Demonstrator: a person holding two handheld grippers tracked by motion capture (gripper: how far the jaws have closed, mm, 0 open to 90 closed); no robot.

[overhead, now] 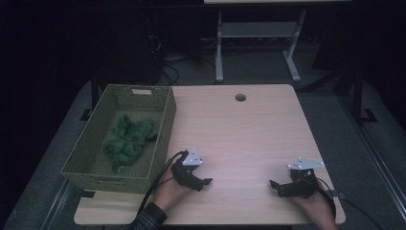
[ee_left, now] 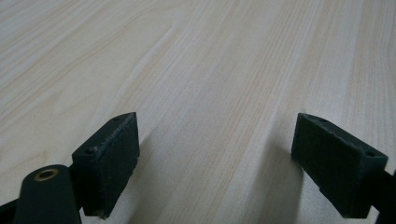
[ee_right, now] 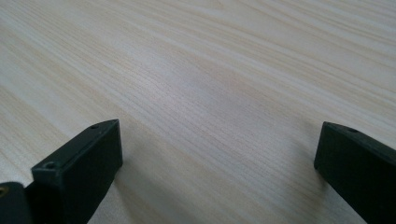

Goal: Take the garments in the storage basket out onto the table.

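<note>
**Both grippers rest open on the bare desk; the green cloth lies in the basket, well apart from the fingers**

Nearest, at the front edge of the pale wooden desk (overhead: 249, 129), the person's two hands hold the black two-jaw grippers low over the wood. The left gripper (overhead: 207, 182) points toward the middle of the desk, and in the left gripper view its fingers (ee_left: 109, 161) stand wide apart with nothing but bare wood grain between them. The right gripper (overhead: 273, 184) points back toward the left one, the two well apart. In the right gripper view its fingers (ee_right: 84, 168) are likewise spread wide and hold nothing.

Farther back and to the left, the olive-green woven rectangular basket (overhead: 163, 129) stands on the desk's left edge, near the left gripper. Inside it lies the crumpled dark green cloth (overhead: 129, 141), resting on the basket's floor, apart from both sets of fingers and touched by neither.

Beyond, a small round hole (overhead: 240, 97) sits near the desk's far edge.
</note>
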